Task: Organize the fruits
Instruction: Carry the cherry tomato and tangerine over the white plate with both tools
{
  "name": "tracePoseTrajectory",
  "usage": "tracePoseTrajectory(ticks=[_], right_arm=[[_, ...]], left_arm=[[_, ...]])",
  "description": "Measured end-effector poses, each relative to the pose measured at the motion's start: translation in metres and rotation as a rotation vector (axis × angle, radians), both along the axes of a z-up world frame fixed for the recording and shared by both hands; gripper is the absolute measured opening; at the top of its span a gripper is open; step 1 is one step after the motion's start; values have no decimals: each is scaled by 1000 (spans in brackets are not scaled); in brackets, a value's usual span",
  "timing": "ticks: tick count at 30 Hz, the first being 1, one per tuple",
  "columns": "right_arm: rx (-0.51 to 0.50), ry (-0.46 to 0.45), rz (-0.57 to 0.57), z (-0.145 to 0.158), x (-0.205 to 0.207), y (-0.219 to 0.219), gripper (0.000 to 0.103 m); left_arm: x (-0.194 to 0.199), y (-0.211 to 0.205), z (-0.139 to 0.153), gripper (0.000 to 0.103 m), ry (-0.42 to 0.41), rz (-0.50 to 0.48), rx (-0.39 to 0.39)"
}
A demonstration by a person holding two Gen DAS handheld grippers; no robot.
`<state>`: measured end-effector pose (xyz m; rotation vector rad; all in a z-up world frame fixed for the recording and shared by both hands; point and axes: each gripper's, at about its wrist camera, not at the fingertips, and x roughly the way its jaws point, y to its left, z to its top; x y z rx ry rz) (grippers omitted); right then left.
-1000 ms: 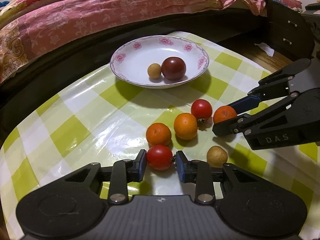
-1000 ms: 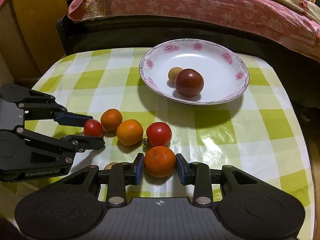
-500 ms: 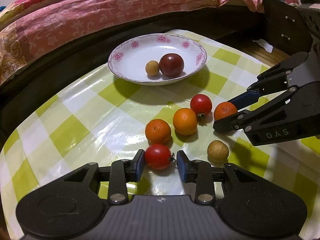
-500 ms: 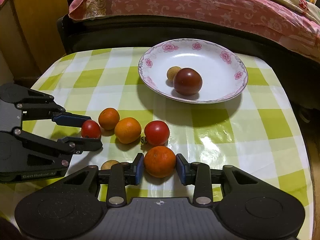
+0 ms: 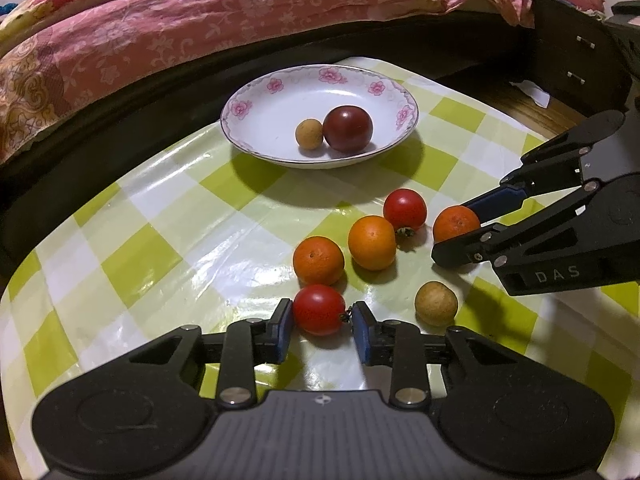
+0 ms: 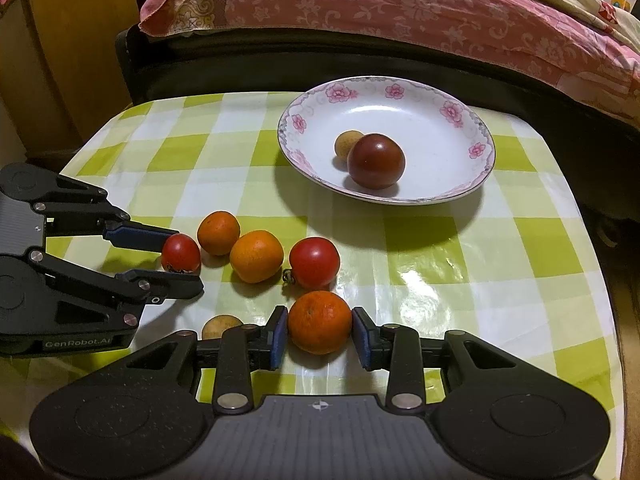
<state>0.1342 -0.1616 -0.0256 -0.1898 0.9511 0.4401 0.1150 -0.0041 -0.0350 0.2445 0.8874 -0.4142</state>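
Both my grippers are clamped, left gripper [image 5: 320, 322] on a red tomato [image 5: 319, 309], right gripper [image 6: 320, 338] on an orange [image 6: 319, 322], so I'd lift straight up gently toward the plate [image 6: 476, 178] ahead without squeezing harder.

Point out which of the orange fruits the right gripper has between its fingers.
The orange nearest the camera, clamped in the right gripper. The other two oranges lie free, farther back beside the tomatoes.

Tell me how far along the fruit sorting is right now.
Early stage. Done: a dark tomato and a small tan fruit sit in the plate. In hand: the left gripper clamps a red tomato, the right gripper an orange. Left on the tablecloth: two oranges, one tomato, one tan fruit.
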Motion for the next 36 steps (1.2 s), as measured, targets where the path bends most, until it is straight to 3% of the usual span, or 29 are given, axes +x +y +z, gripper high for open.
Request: tracePoseTrajectory(ticks=[36], right_arm=[[92, -110, -122, 38, 29, -20, 30]], left_arm=[[38, -17, 42, 38, -103, 23, -80]])
